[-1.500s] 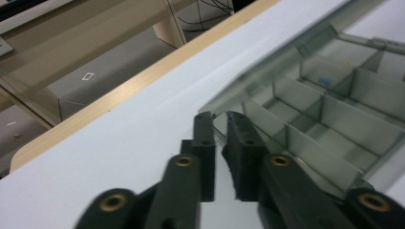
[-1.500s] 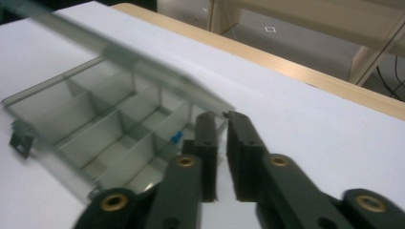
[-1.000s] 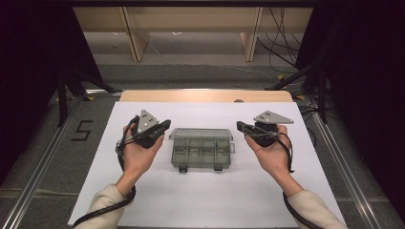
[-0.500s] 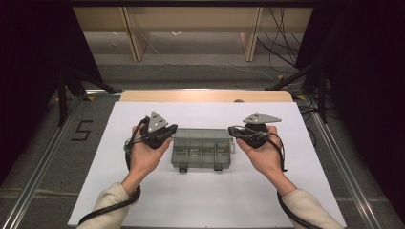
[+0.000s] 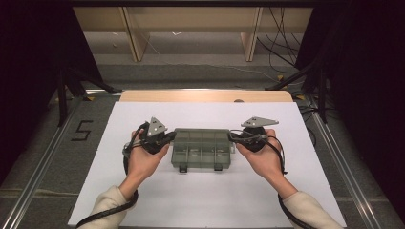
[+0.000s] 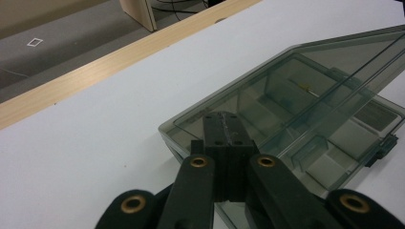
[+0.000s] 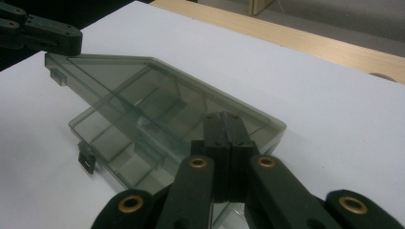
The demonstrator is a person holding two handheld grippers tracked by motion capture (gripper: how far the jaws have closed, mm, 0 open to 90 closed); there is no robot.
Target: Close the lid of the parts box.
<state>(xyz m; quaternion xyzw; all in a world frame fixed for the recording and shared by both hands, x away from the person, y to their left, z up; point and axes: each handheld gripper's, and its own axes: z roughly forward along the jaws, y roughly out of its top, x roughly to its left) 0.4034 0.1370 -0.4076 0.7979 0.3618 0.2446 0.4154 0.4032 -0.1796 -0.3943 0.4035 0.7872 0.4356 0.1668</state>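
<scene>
Grippers are flanking a translucent grey-green plastic compartment box (image 5: 201, 150) in the high view. The box is lying near the middle of the white sheet-covered table (image 5: 200, 200), with its two latch tabs facing the person. The left gripper (image 5: 168, 138) is meeting the box's left end, and the right gripper (image 5: 233, 137) is meeting its right end. A hand is cupping each tool from below, and a black cable (image 5: 107, 212) is trailing back along the left sleeve. A light wooden strip (image 5: 205, 96) is bordering the far side of the table.

In the left gripper view, the left gripper (image 6: 225, 131) is sitting with its two black jaws clenched flat against each other, nothing between them. The tips are lying over the near corner of the compartment box (image 6: 305, 105), whose clear lid is appearing raised at an angle above the divided tray; contact with the lid cannot be confirmed.

In the right gripper view, the right gripper (image 7: 224, 129) is likewise clamped tight on nothing, its tips lying over the near corner of the box (image 7: 143, 109). The lid is again appearing tilted up over the compartments. The left gripper (image 7: 38, 31) is showing at the far corner of the box, at the upper left of this view.
</scene>
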